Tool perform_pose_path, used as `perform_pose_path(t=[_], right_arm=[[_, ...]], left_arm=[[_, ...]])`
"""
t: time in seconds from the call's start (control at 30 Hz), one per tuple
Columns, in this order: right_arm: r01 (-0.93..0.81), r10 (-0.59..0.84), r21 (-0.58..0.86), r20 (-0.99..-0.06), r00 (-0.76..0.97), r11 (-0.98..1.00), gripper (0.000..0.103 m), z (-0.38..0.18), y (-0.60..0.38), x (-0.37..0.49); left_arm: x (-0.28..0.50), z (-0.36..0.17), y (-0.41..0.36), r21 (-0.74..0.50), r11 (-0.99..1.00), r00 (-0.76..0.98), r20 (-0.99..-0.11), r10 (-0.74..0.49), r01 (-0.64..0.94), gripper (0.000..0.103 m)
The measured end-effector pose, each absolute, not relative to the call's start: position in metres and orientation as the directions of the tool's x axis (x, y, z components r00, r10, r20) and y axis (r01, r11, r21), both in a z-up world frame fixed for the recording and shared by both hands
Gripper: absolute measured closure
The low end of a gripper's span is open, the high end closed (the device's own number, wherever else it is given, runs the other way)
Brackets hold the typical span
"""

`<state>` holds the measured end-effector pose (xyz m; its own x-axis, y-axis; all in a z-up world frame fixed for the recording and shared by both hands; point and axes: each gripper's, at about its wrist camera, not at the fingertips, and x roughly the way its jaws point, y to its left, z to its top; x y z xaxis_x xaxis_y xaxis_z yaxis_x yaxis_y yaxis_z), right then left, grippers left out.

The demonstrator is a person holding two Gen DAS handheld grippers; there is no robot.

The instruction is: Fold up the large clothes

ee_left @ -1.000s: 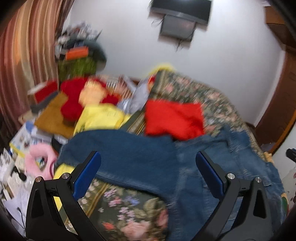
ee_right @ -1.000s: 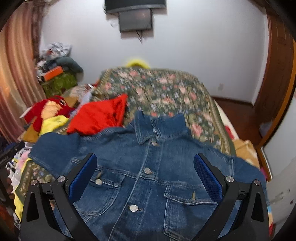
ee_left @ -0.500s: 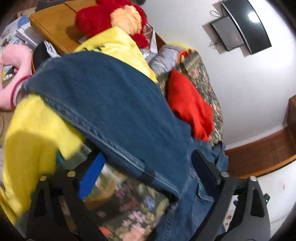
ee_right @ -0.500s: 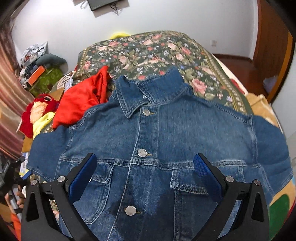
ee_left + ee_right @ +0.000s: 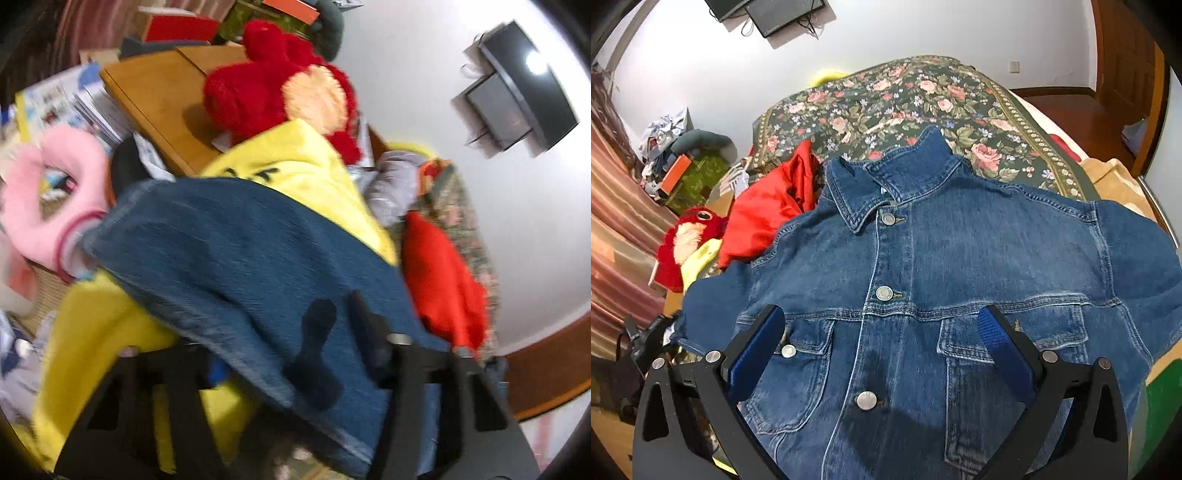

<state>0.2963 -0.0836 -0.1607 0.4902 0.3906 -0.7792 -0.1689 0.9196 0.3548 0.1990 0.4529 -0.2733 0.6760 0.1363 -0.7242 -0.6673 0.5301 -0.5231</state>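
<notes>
1. A denim jacket (image 5: 960, 277) is spread front-up, buttoned, on the flowered bedspread (image 5: 905, 99).
2. Its sleeve (image 5: 240, 258) is being closed on by the left claw (image 5: 291, 350), denim between the jaws.
3. The right claw (image 5: 882, 328) is held wide open above the jacket's chest, gripping nothing.

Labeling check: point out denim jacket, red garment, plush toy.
denim jacket (image 5: 979, 258): right wrist view, chest panel.
red garment (image 5: 764, 214): right wrist view, middle of crumpled cloth.
plush toy (image 5: 689, 236): right wrist view, pale face patch.

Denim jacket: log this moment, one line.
denim jacket flat on bed | left tongs closing over sleeve | right tongs open above front
</notes>
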Motion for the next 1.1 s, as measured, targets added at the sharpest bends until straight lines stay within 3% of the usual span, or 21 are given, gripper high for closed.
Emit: perform_pose_path(t=[0.07, 0.13, 0.27, 0.37, 0.7, 0.83, 1.1], right_arm=[[-0.174, 0.391, 0.353, -0.769, 0.505, 0.919, 0.0, -0.156, -0.088, 0.293], [-0.186, 0.394, 0.35, -0.76, 0.517, 0.918, 0.0, -0.151, -0.091, 0.29], [-0.215, 0.378, 0.312, -0.75, 0.542, 0.926, 0.0, -0.142, -0.097, 0.287], [-0.235, 0.378, 0.296, -0.735, 0.564, 0.926, 0.0, -0.136, -0.103, 0.285], [-0.27, 0.458, 0.371, -0.681, 0.571, 0.888, 0.0, -0.127, -0.139, 0.283], [-0.267, 0.465, 0.383, -0.667, 0.583, 0.884, 0.0, -0.133, -0.149, 0.283], [-0.303, 0.445, 0.327, -0.697, 0.563, 0.895, 0.0, -0.152, -0.163, 0.277]], left_arm=[[0.199, -0.267, 0.451, -0.458, 0.55, 0.634, -0.753, 0.177, -0.698, 0.082], [0.201, -0.255, 0.445, -0.399, 0.584, 0.607, -0.766, 0.21, -0.707, 0.089], [0.209, -0.214, 0.423, -0.312, 0.664, 0.608, -0.747, 0.27, -0.679, 0.092], [0.217, -0.172, 0.396, -0.293, 0.733, 0.67, -0.685, 0.288, -0.614, 0.093], [0.259, -0.071, 0.251, -0.309, 0.91, 0.845, -0.53, 0.076, -0.276, 0.095], [0.289, -0.08, 0.183, -0.365, 0.924, 0.825, -0.552, -0.118, -0.112, 0.095], [0.325, -0.176, 0.069, -0.358, 0.934, 0.607, -0.745, -0.277, -0.013, 0.095]])
